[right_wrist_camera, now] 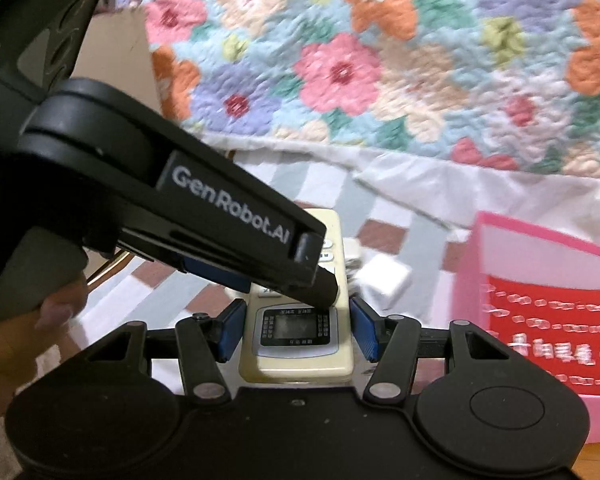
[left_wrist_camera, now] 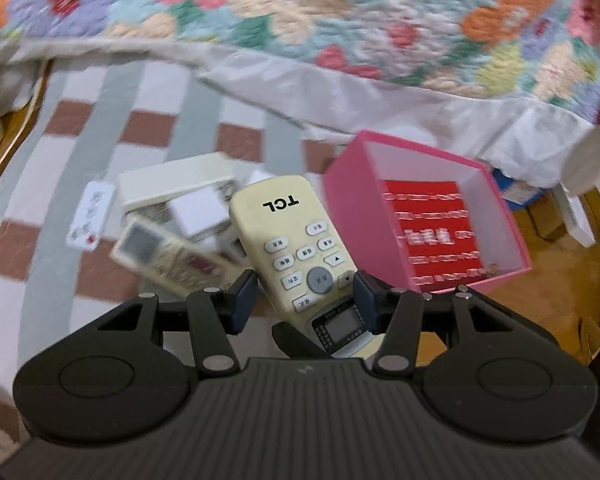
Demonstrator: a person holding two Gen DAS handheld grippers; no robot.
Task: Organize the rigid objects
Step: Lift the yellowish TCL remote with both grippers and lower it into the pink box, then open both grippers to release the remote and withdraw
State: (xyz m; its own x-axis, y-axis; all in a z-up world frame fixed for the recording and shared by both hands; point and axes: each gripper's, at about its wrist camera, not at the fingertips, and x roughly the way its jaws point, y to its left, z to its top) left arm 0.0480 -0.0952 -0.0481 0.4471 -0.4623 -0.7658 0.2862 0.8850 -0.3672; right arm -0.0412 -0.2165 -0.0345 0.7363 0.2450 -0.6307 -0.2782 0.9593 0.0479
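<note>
White and flat, a small button remote [left_wrist_camera: 90,216] lies far ahead and to the left of the left claw [left_wrist_camera: 305,300], on a checked cloth [left_wrist_camera: 100,128] of grey, white and brown squares. Just right of it, ahead-left of the claw, an older cream remote with a grey screen [left_wrist_camera: 168,256] lies at a slant, against a heap of white boxes and plug blocks [left_wrist_camera: 200,212].

Between the claw's blue pads runs the cream TCL remote [left_wrist_camera: 288,240], button end pointing away and screen end near the claw's body; the pads sit about half closed against its long edges, gripping it. It looks raised above the heap. Ahead-right stands an open pink box [left_wrist_camera: 420,208] with a red printed card [left_wrist_camera: 432,232] on its floor. A floral quilt [left_wrist_camera: 300,8] fills the far side.

From the right wrist, a hand [right_wrist_camera: 20,328] at far left holds the left claw's handle, and that claw's finger crosses the TCL remote's face. The right claw [right_wrist_camera: 298,324] clasps the same remote's screen end between its pads, about half closed. The pink box sits ahead-right of it.
</note>
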